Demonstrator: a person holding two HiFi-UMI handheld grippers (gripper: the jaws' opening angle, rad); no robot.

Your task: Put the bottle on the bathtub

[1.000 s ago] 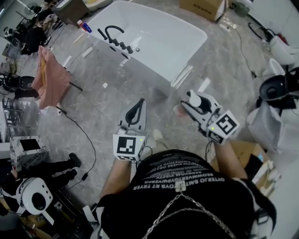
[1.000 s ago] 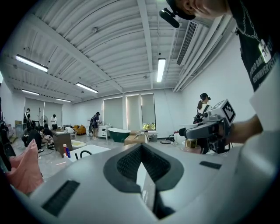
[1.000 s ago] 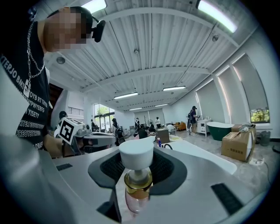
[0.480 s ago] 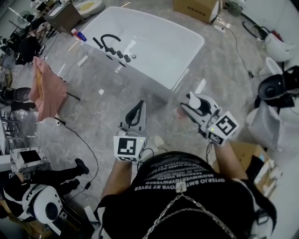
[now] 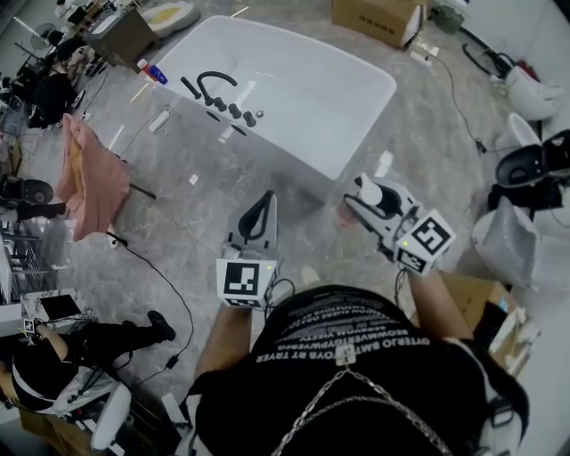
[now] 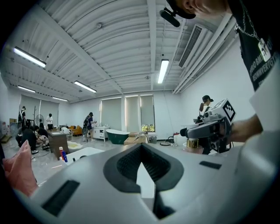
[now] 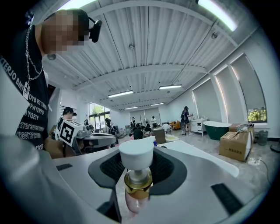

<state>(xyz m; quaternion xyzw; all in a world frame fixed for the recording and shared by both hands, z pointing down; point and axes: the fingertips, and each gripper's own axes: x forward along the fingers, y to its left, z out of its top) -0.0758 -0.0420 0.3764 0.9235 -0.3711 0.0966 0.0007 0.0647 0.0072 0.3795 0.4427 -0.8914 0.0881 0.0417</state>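
A white bathtub (image 5: 303, 89) with a black faucet (image 5: 212, 82) on its left rim stands on the grey floor ahead of me. My right gripper (image 5: 359, 198) is shut on a bottle (image 7: 137, 179) with a white cap, a gold collar and a pink body. The bottle stands upright between the pads, and the tub (image 7: 199, 153) shows beyond it. My left gripper (image 5: 266, 198) is held level beside the right one, shut with nothing between its jaws. Both grippers hang over the floor, short of the tub's near corner.
A pink cloth (image 5: 89, 174) hangs on a stand at left, with a cable (image 5: 156, 254) on the floor near it. Toilets (image 5: 534, 165) line the right side. Cardboard boxes (image 5: 378, 16) lie beyond the tub. A person (image 5: 85, 343) crouches at lower left.
The floor and tub have slid nearer in the head view: I have stepped toward the tub with both grippers carried along. The grip on the bottle is unchanged.
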